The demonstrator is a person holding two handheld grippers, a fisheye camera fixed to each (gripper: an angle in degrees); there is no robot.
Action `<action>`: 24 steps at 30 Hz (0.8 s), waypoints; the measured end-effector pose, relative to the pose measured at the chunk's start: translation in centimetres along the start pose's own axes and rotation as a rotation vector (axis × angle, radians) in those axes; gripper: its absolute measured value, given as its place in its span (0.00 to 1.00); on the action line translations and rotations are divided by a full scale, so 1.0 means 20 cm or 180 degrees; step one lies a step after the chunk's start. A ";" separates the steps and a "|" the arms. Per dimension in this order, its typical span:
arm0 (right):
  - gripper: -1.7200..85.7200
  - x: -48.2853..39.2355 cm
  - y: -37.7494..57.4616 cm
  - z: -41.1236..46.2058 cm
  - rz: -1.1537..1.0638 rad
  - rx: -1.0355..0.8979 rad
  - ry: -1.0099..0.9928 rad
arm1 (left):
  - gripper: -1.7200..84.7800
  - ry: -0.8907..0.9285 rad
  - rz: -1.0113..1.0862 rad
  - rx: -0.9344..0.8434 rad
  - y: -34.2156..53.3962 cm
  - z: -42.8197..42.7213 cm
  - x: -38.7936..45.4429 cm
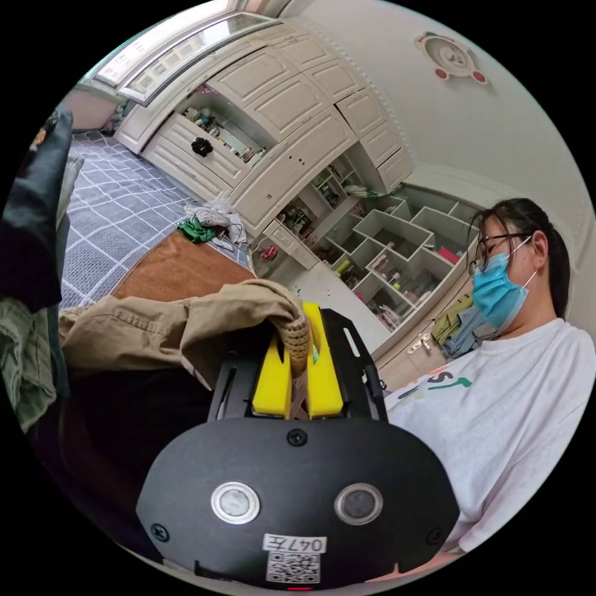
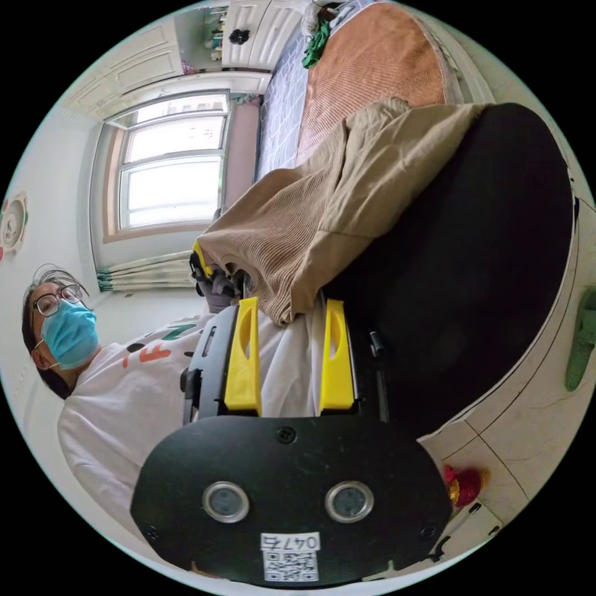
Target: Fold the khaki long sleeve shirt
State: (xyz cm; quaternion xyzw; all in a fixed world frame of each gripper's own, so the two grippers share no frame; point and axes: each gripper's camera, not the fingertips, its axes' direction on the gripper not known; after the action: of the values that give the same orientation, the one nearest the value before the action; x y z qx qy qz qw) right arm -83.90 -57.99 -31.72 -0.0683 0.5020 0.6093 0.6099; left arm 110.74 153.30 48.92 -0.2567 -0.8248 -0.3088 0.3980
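Khaki woven cloth makes up the long sleeve shirt, which hangs bunched above a black surface and in front of the bed. Its ribbed cuff has a knitted, ridged texture and curls into the left gripper. In the left gripper view, the 2 yellow jaws are pressed together on this cuff, with cloth showing in the narrow slot between them.

In the right gripper view, the right gripper has its 2 yellow jaws spread apart. The ribbed hem of the shirt hangs down to the gap, its lower corner lying between the jaw tips; whether it touches either jaw cannot be told. The left gripper shows here beyond the hem, at the shirt's far edge.

A grey quilted cover with a white grid pattern lies on the bed. A flat brown mat with a fine woven surface lies on the cover. A crumpled green cloth and pale cloth sit at the mat's far end.

Cream panelled cabinets line the wall. Open angular shelves hold small bottles and boxes, too small to identify. A person in a white printed shirt sits beside the grippers.
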 end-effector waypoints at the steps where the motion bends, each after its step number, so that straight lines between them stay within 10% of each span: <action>1: 0.14 0.00 0.00 0.00 0.0021 0.0041 0.0003 | 0.02 0.0034 -0.0025 0.0015 0.00 0.00 -0.02; 10: 0.01 -0.04 -0.14 0.03 -0.0103 -0.0052 -0.0312 | 0.02 0.0276 0.0078 0.0007 -0.34 0.04 -0.10; 18: 0.01 -0.96 -0.37 -0.65 -0.2688 0.1431 -0.0795 | 0.01 0.1203 0.0115 0.1132 -1.07 -0.05 -0.17; 24: 0.01 -1.84 -0.07 -0.86 -0.4395 0.2586 0.0016 | 0.02 -0.0012 0.1912 0.1855 -1.73 -0.32 0.81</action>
State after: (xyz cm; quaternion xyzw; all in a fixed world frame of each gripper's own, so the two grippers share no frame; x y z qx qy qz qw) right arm -82.82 -95.13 -15.23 -0.1375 0.5304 -0.1364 0.8253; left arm 81.91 128.17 54.83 -0.3632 -0.7668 0.0677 0.5249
